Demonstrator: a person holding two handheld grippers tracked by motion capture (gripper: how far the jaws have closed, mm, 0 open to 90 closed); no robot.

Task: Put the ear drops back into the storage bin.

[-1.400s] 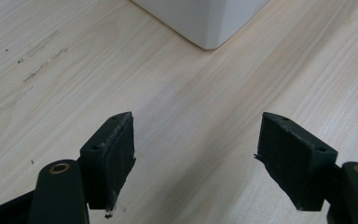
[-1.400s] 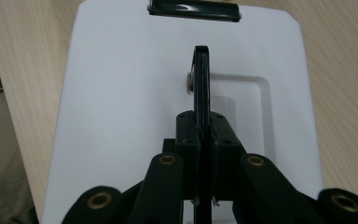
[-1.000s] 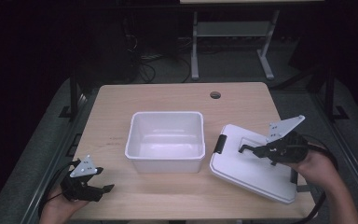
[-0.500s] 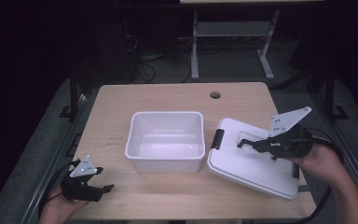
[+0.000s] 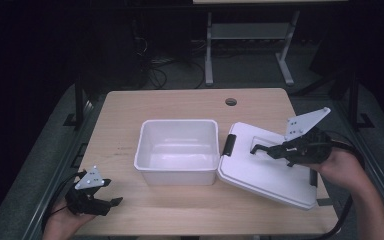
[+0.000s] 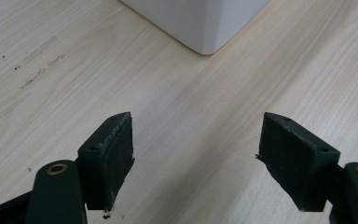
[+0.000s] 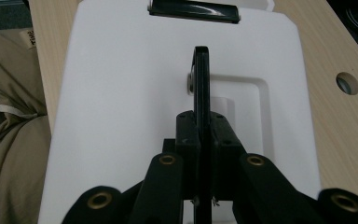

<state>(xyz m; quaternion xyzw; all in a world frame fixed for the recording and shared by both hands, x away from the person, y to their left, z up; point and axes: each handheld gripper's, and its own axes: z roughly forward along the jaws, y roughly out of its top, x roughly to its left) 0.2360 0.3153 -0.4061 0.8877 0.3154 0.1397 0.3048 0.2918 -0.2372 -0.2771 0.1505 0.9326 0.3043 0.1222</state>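
On the right side of the table (image 5: 130, 115) my right gripper (image 5: 260, 148) is clamped tight on the black handle (image 7: 201, 84) of the white lid (image 5: 260, 175), jaws pressed onto it. The lid sits tilted, its left edge with the black latch (image 5: 227, 144) resting against the white bin (image 5: 177, 150). My left gripper (image 5: 111, 204) is spread wide at the near left corner, holding nothing.

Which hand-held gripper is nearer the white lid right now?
Right. The right hand-held gripper is shut on the lid's black handle, directly over it. The left hand-held gripper sits open at the table's near left corner, beyond the white tub.
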